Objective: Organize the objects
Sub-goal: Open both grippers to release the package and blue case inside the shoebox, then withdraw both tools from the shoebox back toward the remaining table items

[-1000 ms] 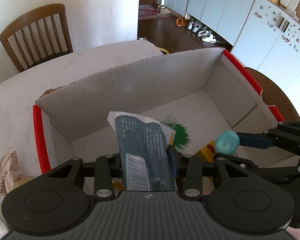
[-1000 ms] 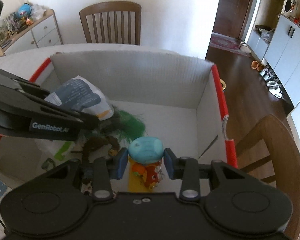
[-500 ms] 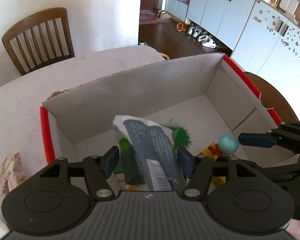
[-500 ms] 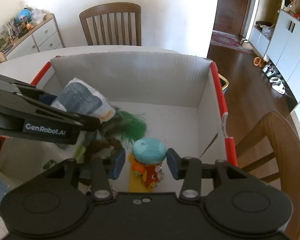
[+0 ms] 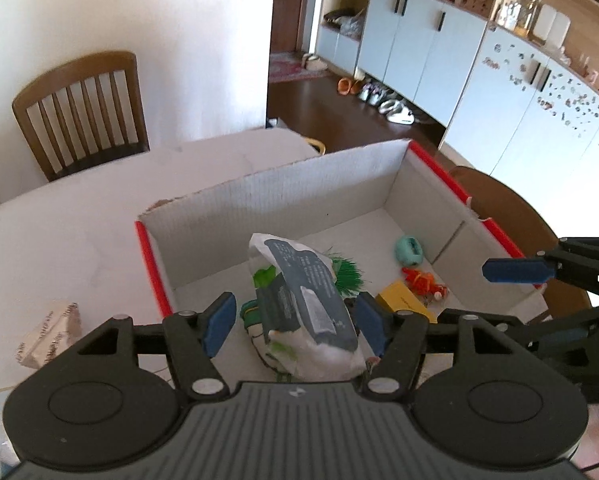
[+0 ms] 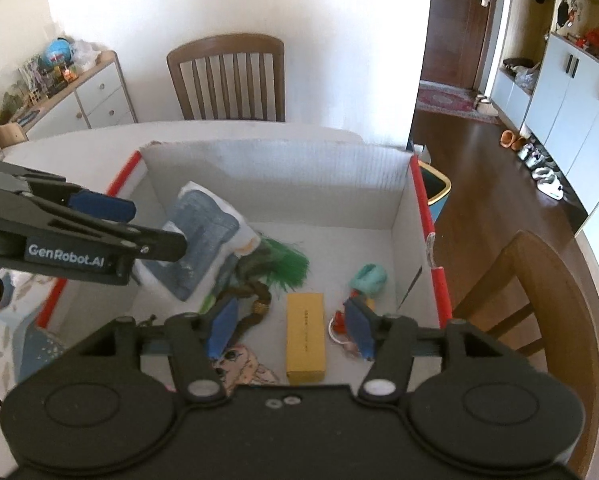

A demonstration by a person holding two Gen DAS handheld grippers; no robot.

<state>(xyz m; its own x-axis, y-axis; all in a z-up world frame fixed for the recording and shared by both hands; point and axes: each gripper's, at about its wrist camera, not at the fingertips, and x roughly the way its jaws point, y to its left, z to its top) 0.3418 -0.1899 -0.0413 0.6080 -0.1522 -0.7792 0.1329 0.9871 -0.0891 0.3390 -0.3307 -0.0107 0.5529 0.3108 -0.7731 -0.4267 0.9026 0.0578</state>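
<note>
My left claw [image 5: 295,322] stands wide open above the near left part of the cardboard box [image 5: 275,196], holding nothing. The blue-and-white packet [image 5: 303,300] lies just under it, between the pads, with a clear gap on the left side; on the right I cannot tell if it brushes the pad. I judge the packet light, soft and crinkly, likely slick film. It leans on the pile rather than lying flat. Best hold would be across its flat middle or by the sealed end, not the puffed corner.

My right claw [image 6: 291,330] is also wide open and empty, over the near right part of the box floor. Between its pads, below, lies the yellow carton [image 6: 305,336]: stiff, flat-sided, light by my guess. I would grip it across the narrow width.

Just right of it, the orange-red toy [image 6: 341,318] with a cord; small, fiddly, details too small to read. Beyond that, the teal lump [image 6: 368,278], resting on the floor near the right wall, apart from both claws. It looks soft and rounded; it may roll or squash, so a gentle squeeze across the middle.

Centre of the box: green bristly tuft [image 6: 287,266] and a brown twisted thing [image 6: 255,300], tangled together under the packet's edge. Snag risk if lifted.

On the table [image 5: 59,232], left of the box, a small paper packet [image 5: 49,334] waits outside. Farther off, a wooden chair [image 5: 81,112].
</note>
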